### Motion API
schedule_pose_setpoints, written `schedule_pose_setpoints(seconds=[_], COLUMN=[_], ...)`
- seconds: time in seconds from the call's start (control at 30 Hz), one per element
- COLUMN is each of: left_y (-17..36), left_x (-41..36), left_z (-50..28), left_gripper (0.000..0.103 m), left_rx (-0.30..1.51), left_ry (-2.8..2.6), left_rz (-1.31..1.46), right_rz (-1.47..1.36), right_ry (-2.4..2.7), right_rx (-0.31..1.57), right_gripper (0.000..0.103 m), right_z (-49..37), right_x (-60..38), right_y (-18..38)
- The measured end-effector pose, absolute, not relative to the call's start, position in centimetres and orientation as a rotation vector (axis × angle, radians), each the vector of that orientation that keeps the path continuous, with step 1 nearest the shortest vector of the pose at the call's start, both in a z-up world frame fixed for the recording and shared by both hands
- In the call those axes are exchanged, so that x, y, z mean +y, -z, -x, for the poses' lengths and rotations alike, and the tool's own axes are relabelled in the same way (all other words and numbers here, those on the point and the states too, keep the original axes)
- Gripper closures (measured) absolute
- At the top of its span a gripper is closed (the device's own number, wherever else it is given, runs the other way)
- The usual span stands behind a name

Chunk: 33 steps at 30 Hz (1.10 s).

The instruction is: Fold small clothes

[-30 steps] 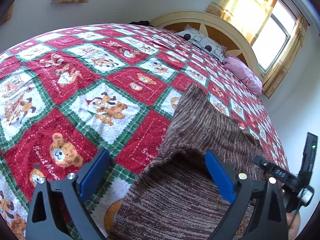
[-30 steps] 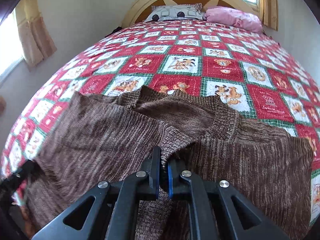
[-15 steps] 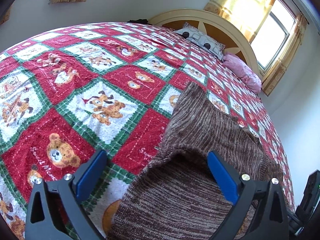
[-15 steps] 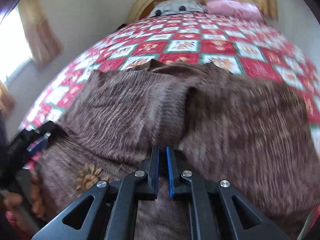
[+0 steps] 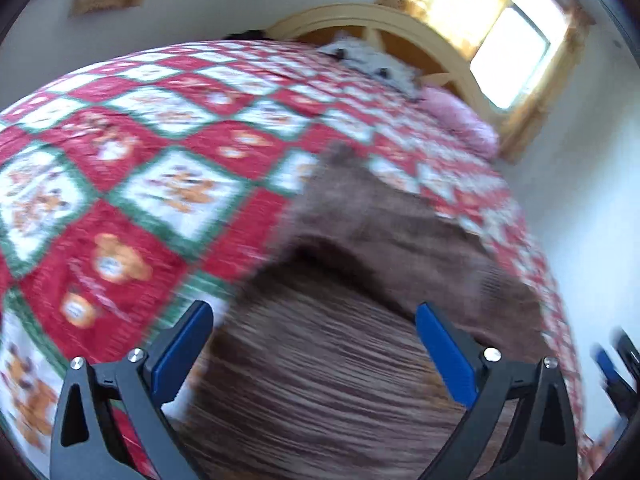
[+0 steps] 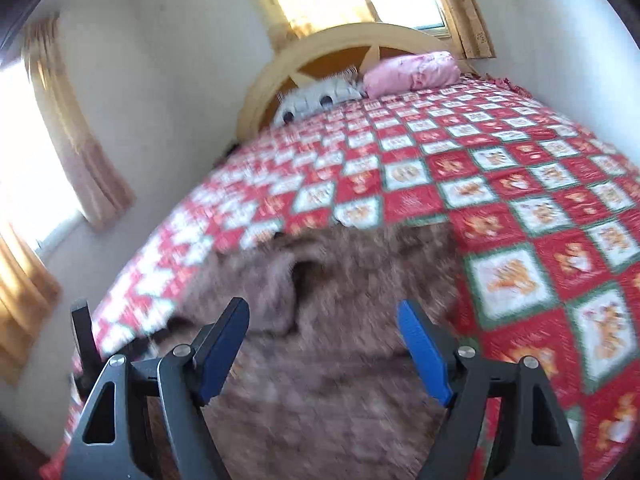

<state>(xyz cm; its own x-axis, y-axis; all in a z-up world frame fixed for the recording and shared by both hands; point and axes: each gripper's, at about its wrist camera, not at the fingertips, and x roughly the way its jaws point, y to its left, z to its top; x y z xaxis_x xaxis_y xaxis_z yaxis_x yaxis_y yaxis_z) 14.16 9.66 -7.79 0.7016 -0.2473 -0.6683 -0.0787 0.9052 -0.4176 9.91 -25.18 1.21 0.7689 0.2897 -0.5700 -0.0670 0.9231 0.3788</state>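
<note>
Left tongs: spread, empty.
Right tongs: just sprung apart, empty.
Sweater: on bedspread, toward 12 o'clock of both.

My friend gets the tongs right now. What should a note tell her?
Left tongs: open, nothing held, above the sweater.
Right tongs: jaws have just been opening; nothing between them, above the sweater.
Sweater: lies on the bedspread, one part folded over the rest.
Done: one fold, it seems.
Left: the other folds; blur hides how neat it lies.
</note>
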Motion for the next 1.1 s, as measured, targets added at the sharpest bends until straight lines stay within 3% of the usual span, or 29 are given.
schedule_pose_setpoints(seconds=[0.13,0.37,0.67,0.73,0.77,0.8,0.93,1.1], left_y=[6.1,8.1,9.5,9.6,9.5,9.5,9.6,9.6], left_x=[5.5,-2.1,-4.7,-4.7,-4.6,-4.5,-4.9,-5.1], left_z=[-15.0,-19.3,-19.4,-19.4,-19.3,-19.2,-19.5,-19.5], left_gripper=[0.0,0.001,0.0,0.0,0.0,0.0,0.0,0.0], left_rx=[0.789,0.873,0.891,0.889,0.886,0.884,0.884,0.885], left_ry=[0.187,0.206,0.139,0.141,0.144,0.147,0.141,0.138], left_rz=[0.394,0.276,0.074,0.076,0.083,0.088,0.078,0.072], right_rz=[-0.425,-0.865,-0.972,-0.932,-0.89,-0.888,-0.872,-0.622], right_ry=[-0.339,-0.411,-0.571,-0.535,-0.537,-0.571,-0.622,-0.474], right_rx=[0.787,0.898,1.004,1.021,1.033,1.035,0.917,0.836], right_gripper=[0.035,0.036,0.036,0.058,0.082,0.087,0.087,0.086], right_z=[-15.4,-23.2,-30.1,-31.4,-32.0,-32.4,-32.7,-31.0], right_x=[-22.9,-24.2,-20.5,-20.1,-19.8,-19.5,-20.3,-20.1], right_y=[1.2,7.8,9.8,9.8,9.7,9.7,7.6,4.5])
